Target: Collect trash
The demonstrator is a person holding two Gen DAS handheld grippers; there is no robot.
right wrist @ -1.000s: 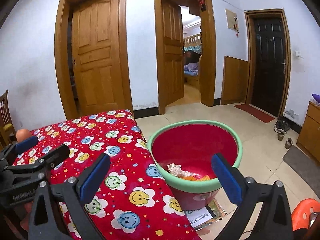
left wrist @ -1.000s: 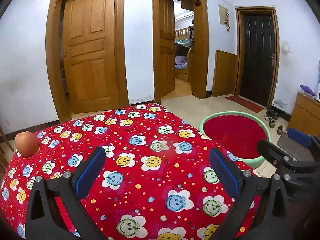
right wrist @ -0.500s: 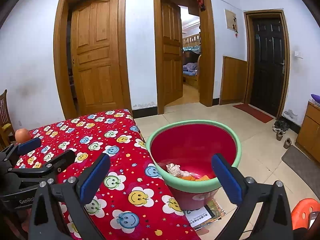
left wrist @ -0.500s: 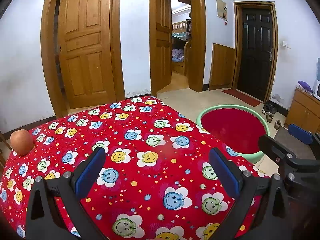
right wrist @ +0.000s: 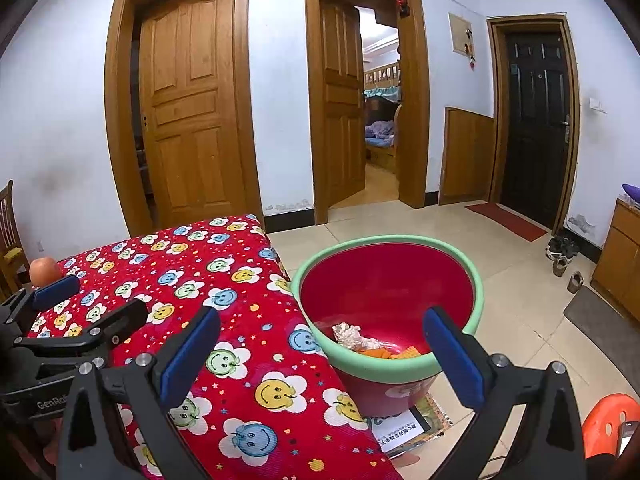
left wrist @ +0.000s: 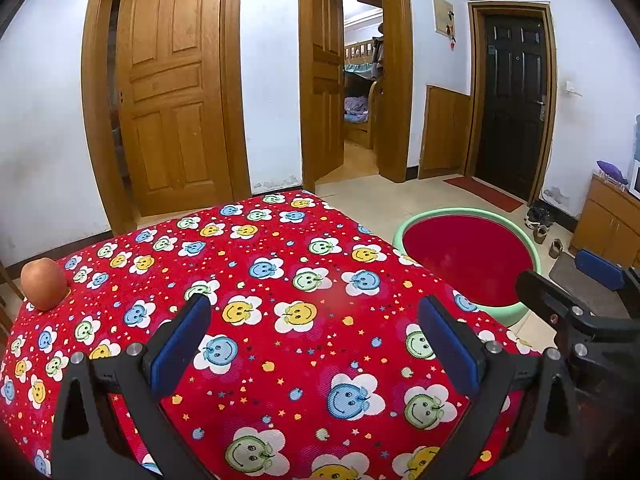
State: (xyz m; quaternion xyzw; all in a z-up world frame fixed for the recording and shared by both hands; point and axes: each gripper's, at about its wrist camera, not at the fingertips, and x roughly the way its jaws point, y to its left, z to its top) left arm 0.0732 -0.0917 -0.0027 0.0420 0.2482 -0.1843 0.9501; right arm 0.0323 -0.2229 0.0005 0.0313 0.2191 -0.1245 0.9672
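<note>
A red basin with a green rim (right wrist: 387, 276) stands beside the table's right edge; crumpled paper and orange scraps (right wrist: 360, 340) lie in it. It also shows in the left wrist view (left wrist: 468, 256). My left gripper (left wrist: 316, 344) is open and empty above the red smiley tablecloth (left wrist: 280, 280). My right gripper (right wrist: 320, 356) is open and empty, hovering over the table edge and the basin's near rim. An apple (left wrist: 43, 283) sits at the table's far left corner, also in the right wrist view (right wrist: 45, 270).
A booklet (right wrist: 404, 428) lies on the floor under the basin. An orange stool (right wrist: 608, 416) is at the lower right. A wooden chair (right wrist: 10, 236) stands left of the table. Shoes (right wrist: 564, 256) and a cabinet (right wrist: 624, 256) line the right wall.
Both grippers stay open and empty. The left wrist view has shifted slightly, so the table and apple slide a little in frame. The right wrist view barely changes.
</note>
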